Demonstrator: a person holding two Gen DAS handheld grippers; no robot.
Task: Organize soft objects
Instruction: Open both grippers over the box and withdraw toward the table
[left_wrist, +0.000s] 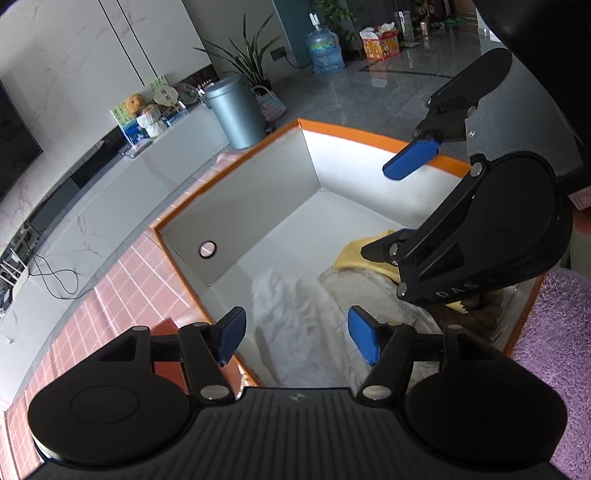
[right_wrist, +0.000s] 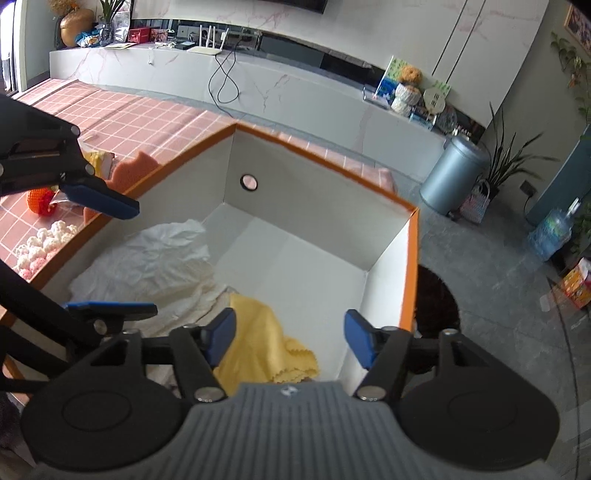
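Above box (right_wrist: 412, 266), both jaws apart.

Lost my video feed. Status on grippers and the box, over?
Left gripper open, right gripper open, both empty over the box. White cloth and yellow cloth inside. Nothing blocking.

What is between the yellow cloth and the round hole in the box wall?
In the right wrist view, only bare white box floor lies between the yellow cloth and the round hole. The white cloth sits off to the side.
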